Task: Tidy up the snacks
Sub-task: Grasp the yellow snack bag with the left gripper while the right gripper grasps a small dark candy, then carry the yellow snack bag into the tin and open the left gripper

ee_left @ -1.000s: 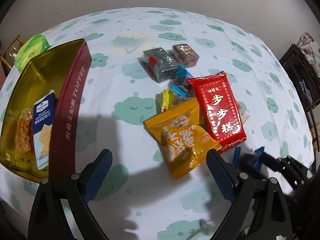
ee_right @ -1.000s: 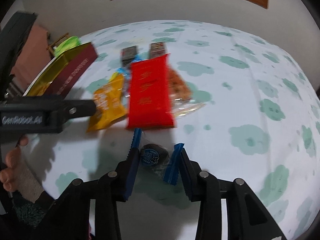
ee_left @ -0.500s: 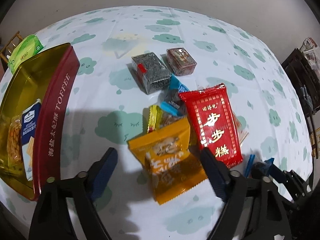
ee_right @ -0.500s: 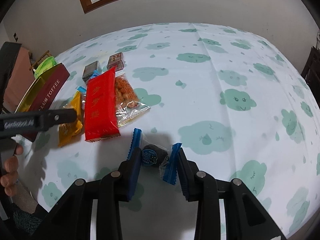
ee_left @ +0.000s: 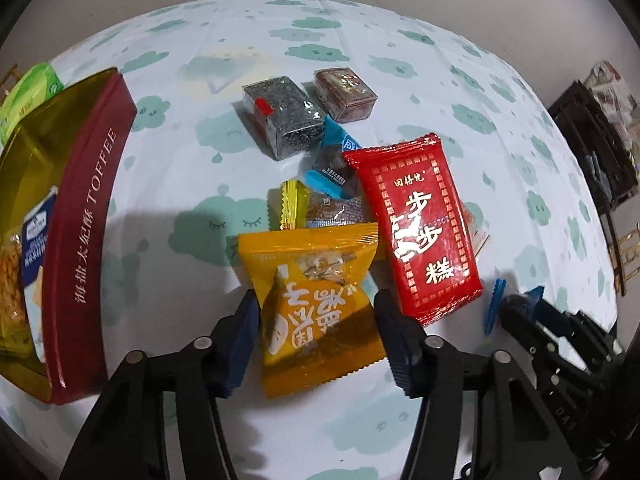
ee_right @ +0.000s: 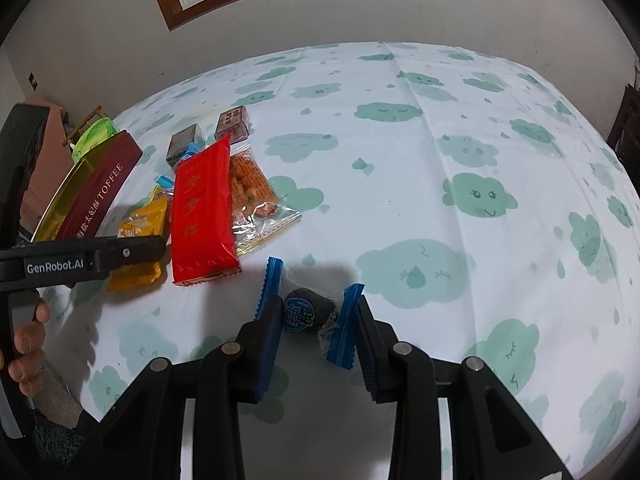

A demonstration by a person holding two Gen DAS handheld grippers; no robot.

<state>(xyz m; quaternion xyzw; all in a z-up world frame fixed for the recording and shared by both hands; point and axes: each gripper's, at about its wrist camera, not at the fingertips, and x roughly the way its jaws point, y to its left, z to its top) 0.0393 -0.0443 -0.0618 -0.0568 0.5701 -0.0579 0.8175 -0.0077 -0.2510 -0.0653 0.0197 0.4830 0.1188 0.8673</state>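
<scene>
An orange snack packet lies on the cloud-print tablecloth. My left gripper is closing; its blue pads press the packet's two sides, and the foil has buckled into a ridge. In the right wrist view the left gripper shows as a black bar over the same orange packet. My right gripper is shut on a dark round candy in a clear, blue-ended wrapper, low over the cloth. A red toffee tin with a gold inside stands open at the left and holds a cracker pack.
A red packet lies just right of the orange one, over a clear bag of orange crackers. Behind are a grey block, a brown block, a blue-wrapped candy and a yellow-ended sweet. A green pack lies behind the tin.
The left gripper came down over the orange packet and its jaws narrowed from wide apart onto the packet's sides. The right gripper rolled a little and still holds the candy.
</scene>
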